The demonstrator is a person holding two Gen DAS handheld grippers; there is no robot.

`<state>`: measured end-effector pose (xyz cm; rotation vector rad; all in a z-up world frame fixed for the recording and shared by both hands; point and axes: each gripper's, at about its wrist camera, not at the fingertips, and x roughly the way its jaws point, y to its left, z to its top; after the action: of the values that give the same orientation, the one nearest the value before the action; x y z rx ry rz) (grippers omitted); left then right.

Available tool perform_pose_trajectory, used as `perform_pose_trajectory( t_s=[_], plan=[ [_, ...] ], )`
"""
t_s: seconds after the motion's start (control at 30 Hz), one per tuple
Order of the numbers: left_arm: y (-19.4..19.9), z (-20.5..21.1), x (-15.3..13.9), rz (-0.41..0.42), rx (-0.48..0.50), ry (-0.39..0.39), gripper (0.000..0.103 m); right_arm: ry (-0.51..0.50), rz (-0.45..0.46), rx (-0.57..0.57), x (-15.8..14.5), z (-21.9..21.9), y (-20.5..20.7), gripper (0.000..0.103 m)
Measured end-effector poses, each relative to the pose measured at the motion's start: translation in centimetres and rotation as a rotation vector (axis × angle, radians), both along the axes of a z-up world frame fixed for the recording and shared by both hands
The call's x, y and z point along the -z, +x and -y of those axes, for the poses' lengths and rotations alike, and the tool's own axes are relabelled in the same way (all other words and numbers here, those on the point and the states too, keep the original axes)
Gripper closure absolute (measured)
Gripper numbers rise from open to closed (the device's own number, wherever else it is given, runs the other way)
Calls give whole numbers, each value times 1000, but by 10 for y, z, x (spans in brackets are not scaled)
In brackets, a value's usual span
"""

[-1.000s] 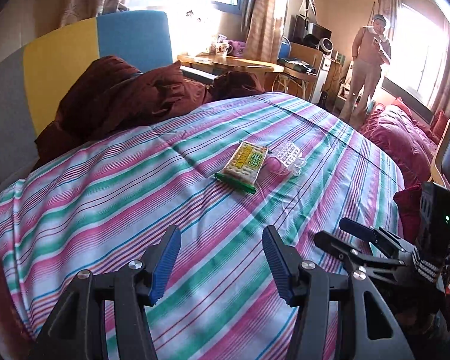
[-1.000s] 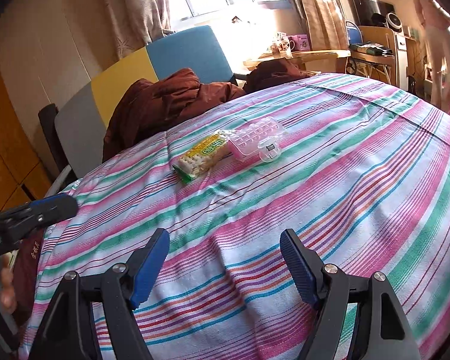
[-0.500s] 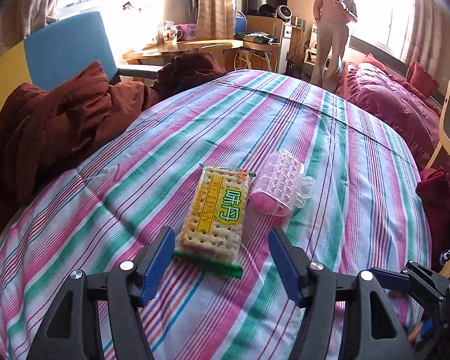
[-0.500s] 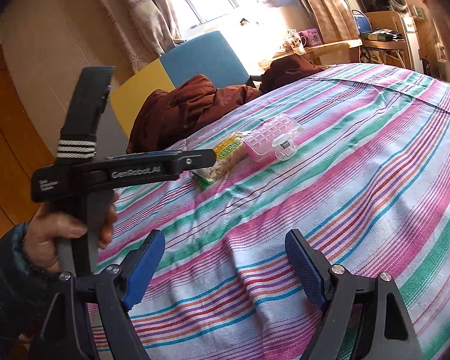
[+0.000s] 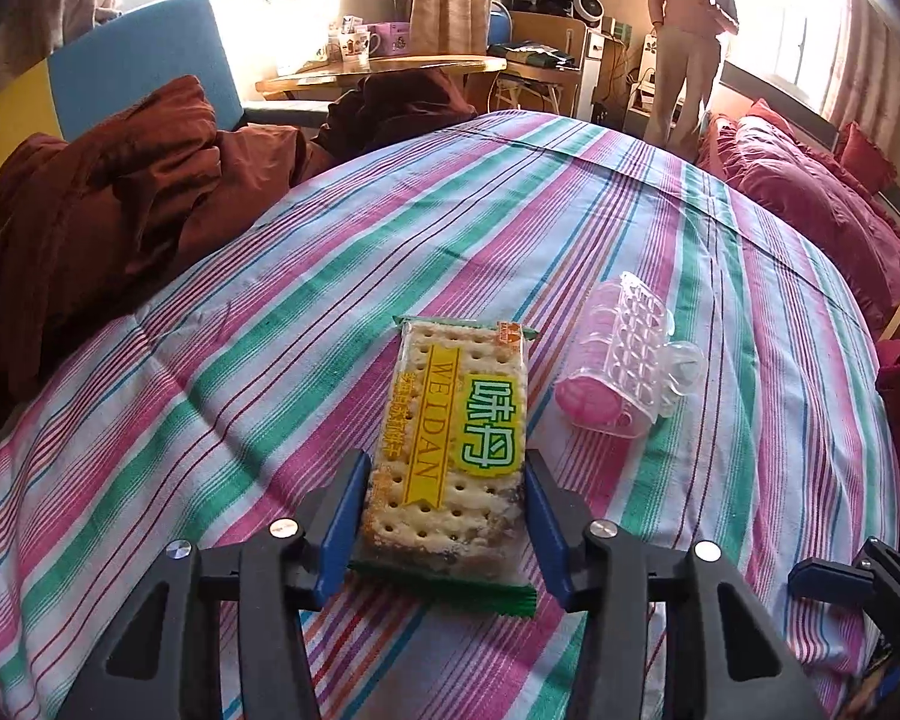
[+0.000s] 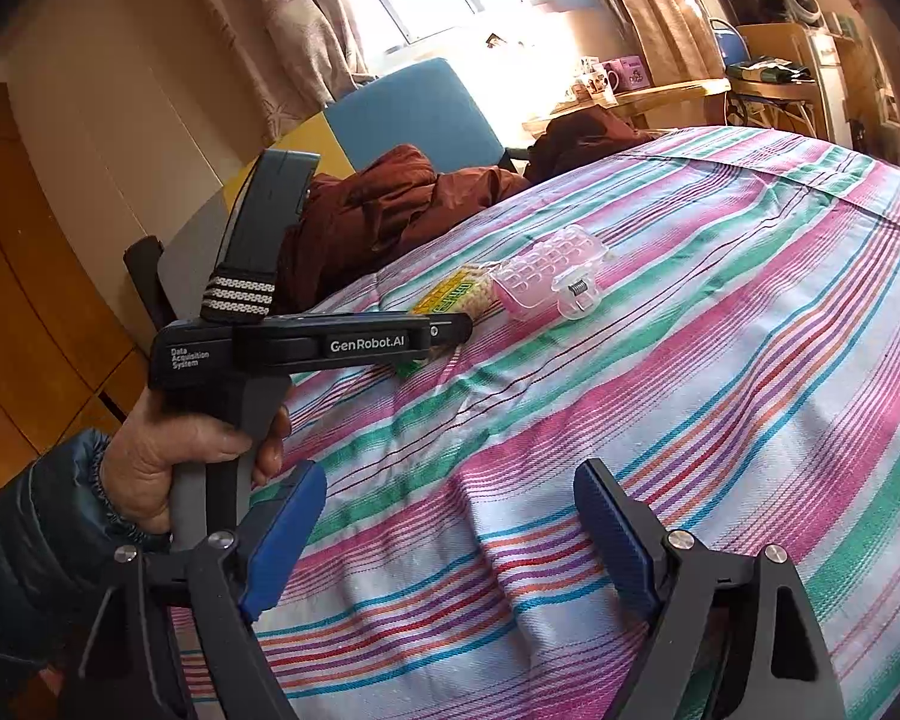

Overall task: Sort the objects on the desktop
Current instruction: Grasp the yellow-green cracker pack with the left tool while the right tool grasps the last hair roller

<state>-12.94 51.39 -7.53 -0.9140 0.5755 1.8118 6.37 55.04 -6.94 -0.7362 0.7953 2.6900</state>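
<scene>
A cracker packet [image 5: 450, 438] with a yellow and green label lies on the striped bedspread [image 5: 210, 420]. My left gripper [image 5: 447, 516] straddles its near end, both blue fingers against its long sides. In the right wrist view the left gripper [image 6: 456, 327], held in a hand [image 6: 168, 456], covers most of the packet [image 6: 453, 297]. A clear pink plastic clip [image 5: 624, 372] lies just right of the packet, apart from it, also seen as the clip [image 6: 549, 276]. My right gripper [image 6: 450, 540] hangs open over bare cloth, nearer than both objects.
A crumpled maroon blanket [image 5: 108, 228] lies at the bed's far left, before a blue and yellow chair back [image 5: 138, 60]. A wooden table [image 5: 390, 69] with mugs stands behind. A person [image 5: 687, 42] stands at the back right, near a red quilt [image 5: 810, 204].
My left gripper has moved forward onto the cracker packet, and its fingers have narrowed against the packet's sides. The right gripper has barely moved and stays open.
</scene>
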Motion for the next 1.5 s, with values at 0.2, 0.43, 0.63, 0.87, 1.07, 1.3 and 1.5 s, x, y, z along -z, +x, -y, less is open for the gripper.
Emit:
perform_pose_trajectory(
  t_s=[0.2, 0.43, 0.63, 0.87, 1.07, 1.3, 1.5],
  plan=[
    [13, 47, -1, 51, -110, 26, 53, 6, 12, 1, 0, 1, -1, 17],
    [48, 130, -6, 73, -232, 59, 53, 30, 44, 3, -1, 3, -4, 17],
    [68, 175, -8, 77, -265, 95, 53, 109, 122, -6, -10, 9, -15, 21],
    [92, 228, -10, 81, -303, 136, 53, 241, 178, -15, -48, -25, -56, 21],
    [94, 239, -8, 106, -304, 166, 53, 332, 325, -123, -51, -58, -103, 20],
    [91, 237, -7, 126, -298, 178, 51, 370, 422, -218, -30, -72, -130, 19],
    [92, 232, -6, 114, -286, 168, 44, 364, 445, -220, -19, -80, -138, 18]
  ],
)
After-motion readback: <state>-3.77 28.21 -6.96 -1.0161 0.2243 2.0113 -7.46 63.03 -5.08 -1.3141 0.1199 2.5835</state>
